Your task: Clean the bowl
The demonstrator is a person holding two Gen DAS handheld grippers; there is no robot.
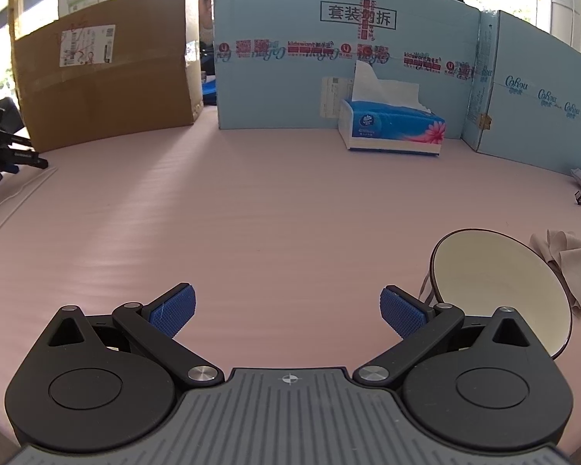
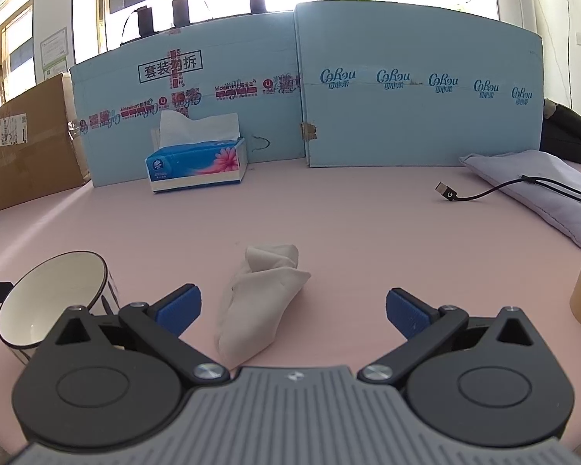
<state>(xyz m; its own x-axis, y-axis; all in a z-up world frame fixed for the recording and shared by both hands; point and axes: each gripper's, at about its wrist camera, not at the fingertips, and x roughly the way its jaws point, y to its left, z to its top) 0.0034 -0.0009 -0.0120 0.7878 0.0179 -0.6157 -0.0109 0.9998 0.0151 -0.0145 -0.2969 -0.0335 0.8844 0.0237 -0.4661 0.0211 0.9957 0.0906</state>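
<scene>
on pink table (image 1: 251,201), bowl (image 1: 495,290) beside cloth (image 2: 259,298), left hand-held gripper (image 1: 288,310) wide, right hand-held gripper (image 2: 294,310) wide

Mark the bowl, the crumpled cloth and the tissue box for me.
bowl (image 2: 46,290): right wrist view, cream inner wall.
crumpled cloth (image 2: 259,298): right wrist view, middle of the cloth.
tissue box (image 1: 395,131): left wrist view, blue front face.

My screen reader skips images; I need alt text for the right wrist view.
The right gripper hangs open over a pink table, a crumpled white cloth lying between its jaws. A white bowl sits at left, with a tissue box by blue cardboard behind.
</scene>
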